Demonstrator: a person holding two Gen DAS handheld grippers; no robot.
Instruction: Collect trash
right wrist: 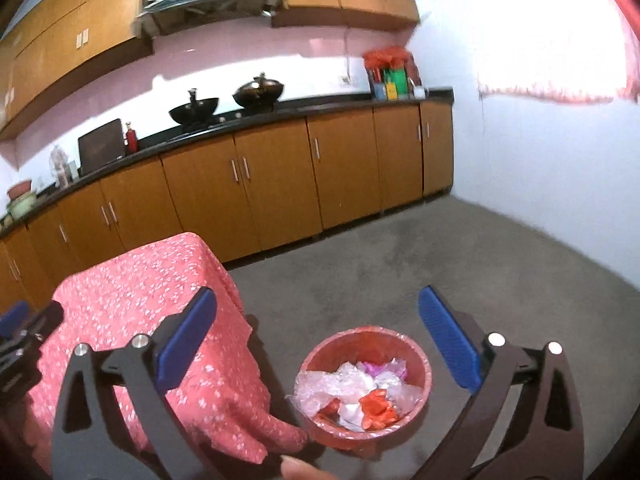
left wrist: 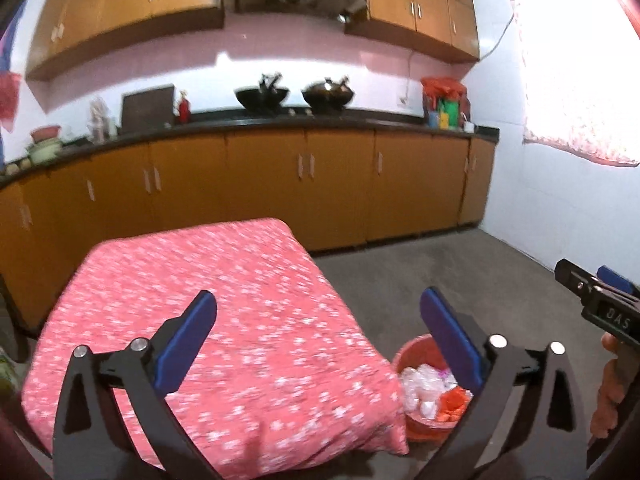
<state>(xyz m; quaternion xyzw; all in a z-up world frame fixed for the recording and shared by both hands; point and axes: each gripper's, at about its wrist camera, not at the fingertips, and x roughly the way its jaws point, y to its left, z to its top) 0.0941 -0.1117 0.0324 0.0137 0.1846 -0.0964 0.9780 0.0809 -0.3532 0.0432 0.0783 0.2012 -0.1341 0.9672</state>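
Left tongs [left wrist: 318,334]: spread wide, nothing gripped.
Right tongs [right wrist: 318,332]: spread wide, nothing gripped.
Bin [right wrist: 423,364]: on floor beside the cloth-covered surface [right wrist: 132,292], trash [right wrist: 356,392] inside; partly hidden in left view.

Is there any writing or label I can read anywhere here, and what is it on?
"DAS" – raised letters on the black body of the right gripper, seen from the left wrist view.
The bottles and boxes at the far end of the counter: any labels are too blurred to read.
The bin and tablecloth: no writing shows.
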